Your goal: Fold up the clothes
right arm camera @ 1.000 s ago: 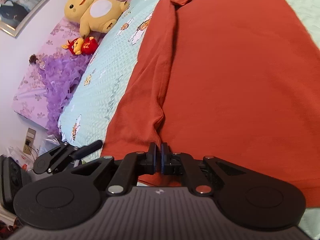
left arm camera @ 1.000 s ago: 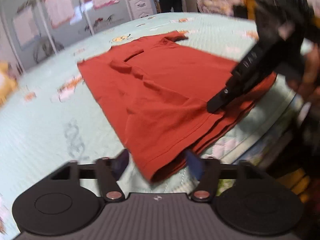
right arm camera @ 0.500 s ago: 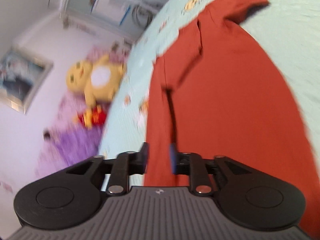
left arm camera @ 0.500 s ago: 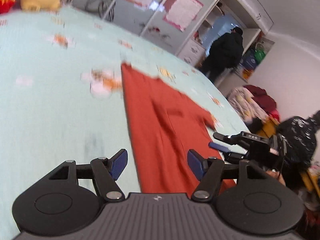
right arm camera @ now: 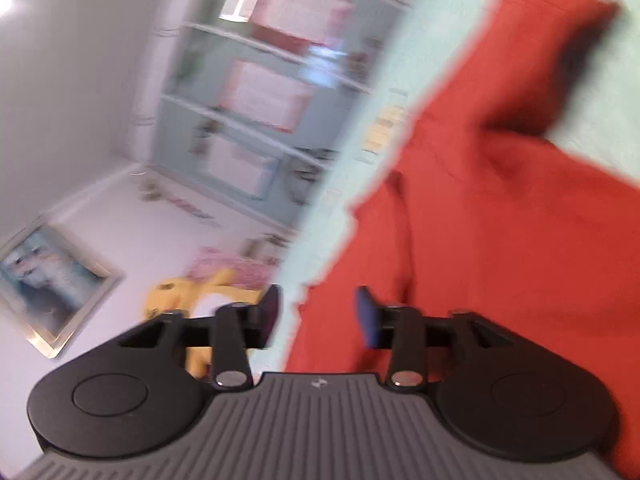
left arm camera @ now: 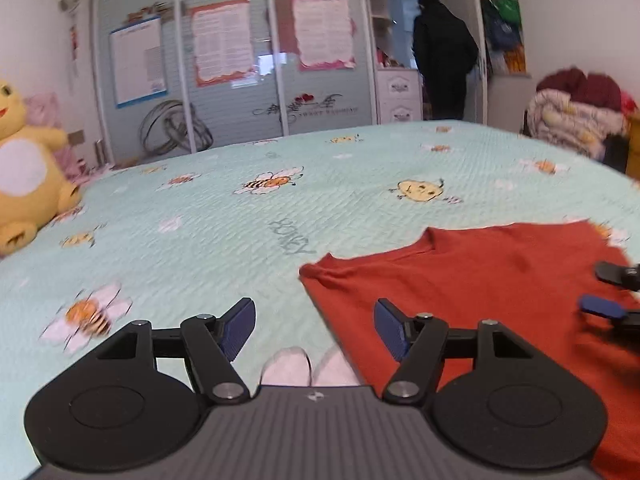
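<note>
both empty: left gripper (left arm camera: 314,328) open, right gripper (right arm camera: 316,314) jaws just opening near shirt (left arm camera: 500,280) edge. risk: a bad regrab drags the fold askew on bed (left arm camera: 240,232).

Home bedroom: bed (left arm camera: 360,168), wardrobe (left arm camera: 240,80), plush toy (left arm camera: 28,168).

Rust-red shirt (left arm camera: 500,272) — plain — on a mint bedspread (left arm camera: 240,232) printed with bees and daisies.
</note>
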The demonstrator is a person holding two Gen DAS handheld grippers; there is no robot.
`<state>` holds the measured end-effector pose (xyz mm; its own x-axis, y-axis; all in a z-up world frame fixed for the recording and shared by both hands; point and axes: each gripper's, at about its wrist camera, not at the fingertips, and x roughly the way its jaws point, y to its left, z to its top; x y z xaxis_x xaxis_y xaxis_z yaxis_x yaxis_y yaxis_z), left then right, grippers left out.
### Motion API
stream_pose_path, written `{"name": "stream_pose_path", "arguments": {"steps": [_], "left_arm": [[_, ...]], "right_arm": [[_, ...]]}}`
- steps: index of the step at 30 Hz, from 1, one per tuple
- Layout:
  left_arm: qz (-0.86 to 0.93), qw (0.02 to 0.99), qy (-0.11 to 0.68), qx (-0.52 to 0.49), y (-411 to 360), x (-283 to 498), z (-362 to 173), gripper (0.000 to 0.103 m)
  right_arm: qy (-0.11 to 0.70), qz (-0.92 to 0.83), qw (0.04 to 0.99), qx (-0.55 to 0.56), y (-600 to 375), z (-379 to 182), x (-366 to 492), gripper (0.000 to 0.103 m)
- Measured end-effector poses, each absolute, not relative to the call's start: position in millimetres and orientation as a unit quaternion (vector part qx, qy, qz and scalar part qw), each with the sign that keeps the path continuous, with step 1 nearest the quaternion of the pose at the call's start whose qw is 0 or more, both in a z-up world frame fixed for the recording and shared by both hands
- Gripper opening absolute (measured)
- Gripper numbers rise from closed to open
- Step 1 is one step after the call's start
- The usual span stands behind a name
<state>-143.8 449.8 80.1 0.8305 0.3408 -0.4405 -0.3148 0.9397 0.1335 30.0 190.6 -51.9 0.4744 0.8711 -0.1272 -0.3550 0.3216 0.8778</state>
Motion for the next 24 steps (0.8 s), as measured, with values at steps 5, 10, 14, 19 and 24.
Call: {"name": "stream_pose_path", "arguments": {"steps": [5,10,14,19,24], "left_arm": [[0.131,0.947,0.261,0.135,455,-91,54,0.068],[0.105,0.94,0.274,0.172,472,-47,47,0.067],[0.082,0.942,0.28,0.165,489,-22,49,0.067],[0.053,0.934,0.299,0.187,496,-1,45,0.062],[0.029,0.916,0.337,0.218,498,10,36,0.05]], "right_arm": [[0.309,0.424,0.736,0.428,191,-55,44,0.052],[0.312,0.427,0.728,0.436,191,-59,48,0.052],[0.313,0.43,0.724,0.439,190,-59,45,0.052],[0.312,0.431,0.721,0.443,190,-57,45,0.052],[0.312,0.432,0.72,0.445,192,-57,46,0.052]]}}
